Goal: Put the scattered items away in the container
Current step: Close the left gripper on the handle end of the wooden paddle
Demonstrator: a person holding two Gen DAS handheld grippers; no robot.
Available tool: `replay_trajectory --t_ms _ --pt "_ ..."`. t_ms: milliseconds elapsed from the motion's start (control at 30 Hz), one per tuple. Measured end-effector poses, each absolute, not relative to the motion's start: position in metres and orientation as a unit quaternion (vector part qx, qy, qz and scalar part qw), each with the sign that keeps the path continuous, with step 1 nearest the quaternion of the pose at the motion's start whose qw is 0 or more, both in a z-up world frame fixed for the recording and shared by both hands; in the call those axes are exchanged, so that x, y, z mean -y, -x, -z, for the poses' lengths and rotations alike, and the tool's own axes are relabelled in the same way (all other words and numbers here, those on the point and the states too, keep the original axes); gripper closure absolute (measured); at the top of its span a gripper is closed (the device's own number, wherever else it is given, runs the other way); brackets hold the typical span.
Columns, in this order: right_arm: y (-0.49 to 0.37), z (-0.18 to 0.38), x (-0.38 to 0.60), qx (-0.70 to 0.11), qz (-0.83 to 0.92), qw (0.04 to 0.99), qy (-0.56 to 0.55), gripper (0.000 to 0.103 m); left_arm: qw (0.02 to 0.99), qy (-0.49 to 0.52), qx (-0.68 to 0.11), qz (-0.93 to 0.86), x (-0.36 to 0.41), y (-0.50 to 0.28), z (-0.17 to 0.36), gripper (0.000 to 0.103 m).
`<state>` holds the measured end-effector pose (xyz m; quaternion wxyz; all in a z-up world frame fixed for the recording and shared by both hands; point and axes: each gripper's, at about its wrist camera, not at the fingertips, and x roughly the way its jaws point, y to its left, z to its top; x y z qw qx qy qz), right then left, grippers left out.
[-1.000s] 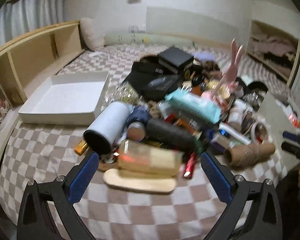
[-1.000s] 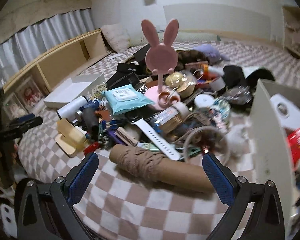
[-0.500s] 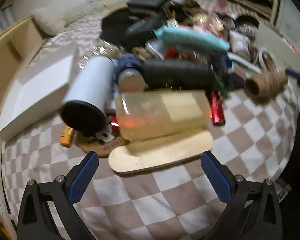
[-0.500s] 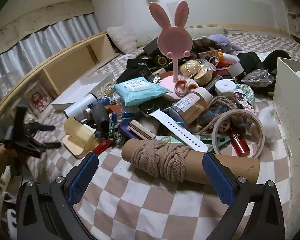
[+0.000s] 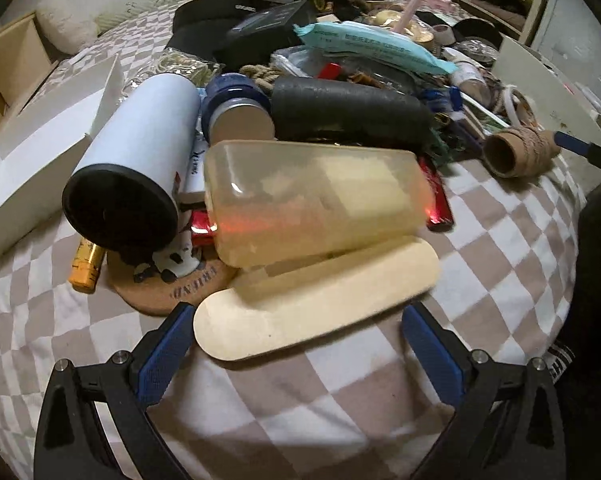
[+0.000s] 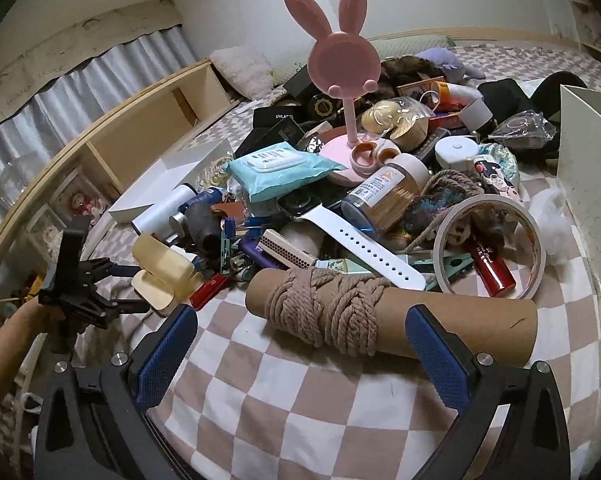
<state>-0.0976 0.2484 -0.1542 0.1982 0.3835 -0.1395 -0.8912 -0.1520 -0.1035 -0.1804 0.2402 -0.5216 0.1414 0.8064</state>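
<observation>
- My left gripper [image 5: 296,352] sits at the bottom of its frame, jaws spread wide and holding nothing — its blue pads flank the near edge of the flat, pale wooden lid [image 5: 316,308], apparently without touching it.
- Resting on that lid, mid-frame, is the translucent yellowish plastic box [image 5: 316,196]; a white cylindrical flask with a black base [image 5: 136,160] lies just to its left.
- The open white cardboard box [image 5: 40,132] sits at the left edge of that frame, beside the pile.
- My right gripper [image 6: 300,352] is equally wide open and empty, low in its own frame, with the brown cardboard tube wound with beige rope [image 6: 388,312] lying crosswise just beyond the pads.
- Above the tube: a roll of pale tape [image 6: 492,248], a white watch strap [image 6: 364,248] and a pink rabbit-eared stand [image 6: 342,60], upright at top centre.
- A tall white container wall [image 6: 588,184] fills the right edge — I can't see inside it.
</observation>
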Motion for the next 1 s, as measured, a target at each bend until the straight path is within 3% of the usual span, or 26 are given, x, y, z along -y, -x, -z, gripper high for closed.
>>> replay_trajectory --t_ms 267,467,600,833,1000 --pt "0.099 0.157 -0.25 0.153 0.885 0.204 -0.389 0.0 0.316 0.534 -0.157 -0.768 0.09 0.103 0.175 0.0" --pt "0.091 0.158 -0.234 0.168 0.862 0.261 -0.4 0.0 0.296 0.507 -0.19 -0.787 0.086 0.103 0.18 0.0" --pt "0.08 0.16 -0.205 0.134 0.858 0.284 -0.406 0.0 0.298 0.496 -0.188 -0.794 0.079 0.116 0.189 0.0" --pt "0.073 0.168 -0.18 0.114 0.843 0.315 -0.42 0.0 0.32 0.481 -0.194 -0.793 0.074 0.113 0.195 0.01" --pt "0.083 0.165 -0.173 0.119 0.84 0.324 -0.419 0.0 0.294 0.472 -0.172 -0.813 0.085 0.109 0.19 0.035"
